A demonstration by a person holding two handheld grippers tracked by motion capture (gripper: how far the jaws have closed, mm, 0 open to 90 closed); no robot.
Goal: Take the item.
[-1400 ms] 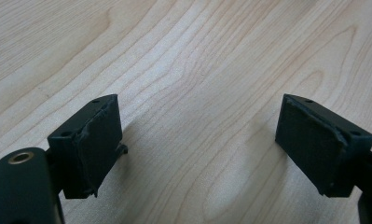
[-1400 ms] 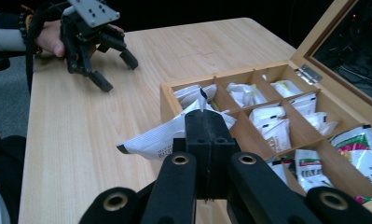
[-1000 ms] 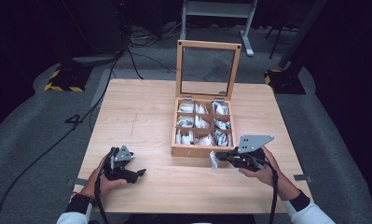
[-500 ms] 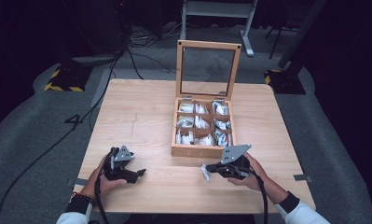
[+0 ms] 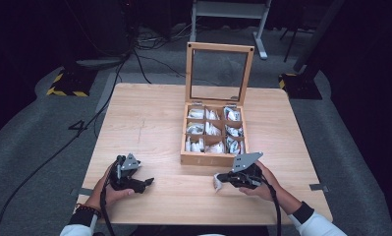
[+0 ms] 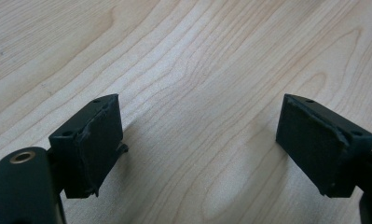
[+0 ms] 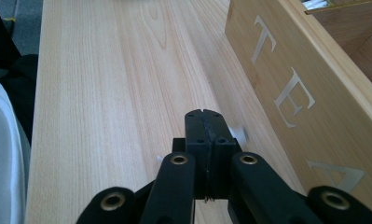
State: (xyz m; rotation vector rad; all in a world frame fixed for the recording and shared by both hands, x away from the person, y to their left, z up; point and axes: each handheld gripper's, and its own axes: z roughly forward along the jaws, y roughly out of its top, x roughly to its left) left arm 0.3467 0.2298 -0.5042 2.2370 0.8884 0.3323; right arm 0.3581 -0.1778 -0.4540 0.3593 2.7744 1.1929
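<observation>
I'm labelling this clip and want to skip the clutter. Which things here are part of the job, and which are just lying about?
In the job:
- tea box, lid up, packets in its compartments
- white packet, pinched in the right tool
- left tool, open, low over the table

Just lying about:
- cables on the floor
- metal stand behind the table
</observation>
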